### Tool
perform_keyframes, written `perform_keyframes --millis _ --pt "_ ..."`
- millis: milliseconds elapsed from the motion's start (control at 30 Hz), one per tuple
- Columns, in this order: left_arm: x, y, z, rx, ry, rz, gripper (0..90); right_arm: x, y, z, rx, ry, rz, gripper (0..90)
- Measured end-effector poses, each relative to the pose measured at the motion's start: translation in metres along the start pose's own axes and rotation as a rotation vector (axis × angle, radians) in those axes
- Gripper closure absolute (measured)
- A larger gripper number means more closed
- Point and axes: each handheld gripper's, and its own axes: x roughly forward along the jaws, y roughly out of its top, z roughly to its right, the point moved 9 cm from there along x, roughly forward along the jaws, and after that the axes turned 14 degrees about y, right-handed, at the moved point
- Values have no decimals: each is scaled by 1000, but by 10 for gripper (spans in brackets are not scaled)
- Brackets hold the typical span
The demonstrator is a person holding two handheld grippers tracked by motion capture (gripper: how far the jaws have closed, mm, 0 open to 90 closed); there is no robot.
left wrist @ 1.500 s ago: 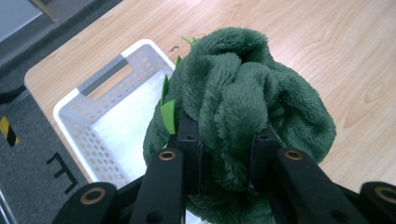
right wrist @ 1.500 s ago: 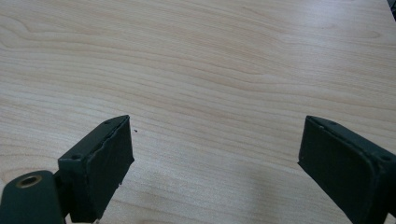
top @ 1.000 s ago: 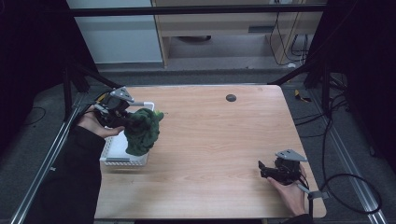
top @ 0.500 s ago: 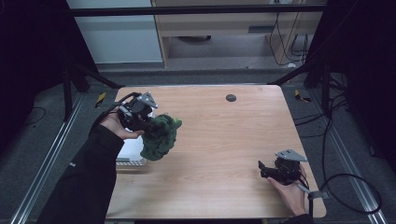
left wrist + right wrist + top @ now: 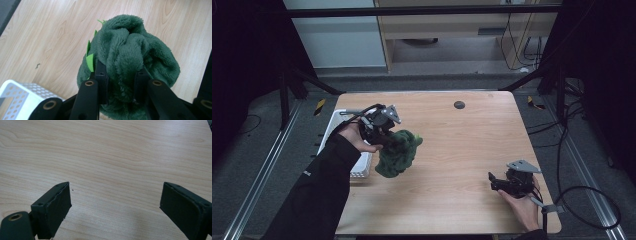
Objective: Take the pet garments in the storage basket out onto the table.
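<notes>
My left tool [image 5: 120,82] was clamped on a green fleece plush [image 5: 396,152], dangling it over the tabletop [image 5: 462,150] just beside the white perforated basket [image 5: 359,167]. The plush's lower half got cut off in the left gripper view, so I couldn't tell its shape. My right tool [image 5: 493,182] sat wide open near the tabletop's front right corner, gripping nothing.

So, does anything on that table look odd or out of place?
Nothing is spilled or broken. The one unusual sight is the green plush toy, bunched up and dangling above the table, pinched in the left tongs beside the white basket. The right tongs are open.
</notes>
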Motion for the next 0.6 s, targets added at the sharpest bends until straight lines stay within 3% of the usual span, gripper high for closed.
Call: perform_keyframes --millis 600 --pt "21 31 31 112 -71 -3 717 0 1 0 -1 2 2 99"
